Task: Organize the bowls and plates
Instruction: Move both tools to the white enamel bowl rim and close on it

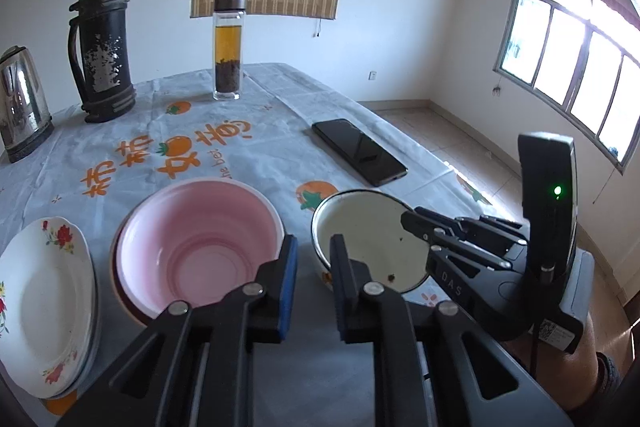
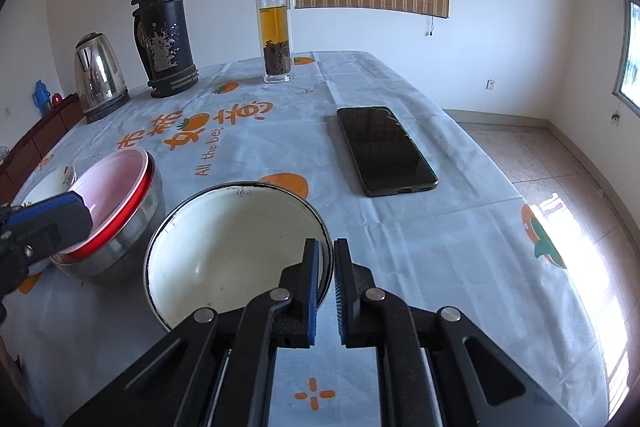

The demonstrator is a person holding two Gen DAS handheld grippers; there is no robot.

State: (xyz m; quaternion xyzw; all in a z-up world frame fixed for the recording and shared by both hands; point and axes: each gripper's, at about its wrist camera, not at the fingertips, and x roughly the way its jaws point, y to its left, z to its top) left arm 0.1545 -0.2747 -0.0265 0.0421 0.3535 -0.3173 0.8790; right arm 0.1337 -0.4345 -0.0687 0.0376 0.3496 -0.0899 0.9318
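Fingers of the right gripper (image 2: 327, 269) pinch the near rim of the white bowl (image 2: 224, 251). Left gripper (image 1: 313, 261) hangs open between that bowl and the pink bowl (image 1: 192, 239). Only the left view shows the flowered plates (image 1: 40, 303) fully.

Ahead of the right fingers (image 2: 344, 279) bare cloth (image 2: 420, 239) runs to the phone (image 2: 384, 151); the enamel bowl (image 2: 224, 251) crowds their left
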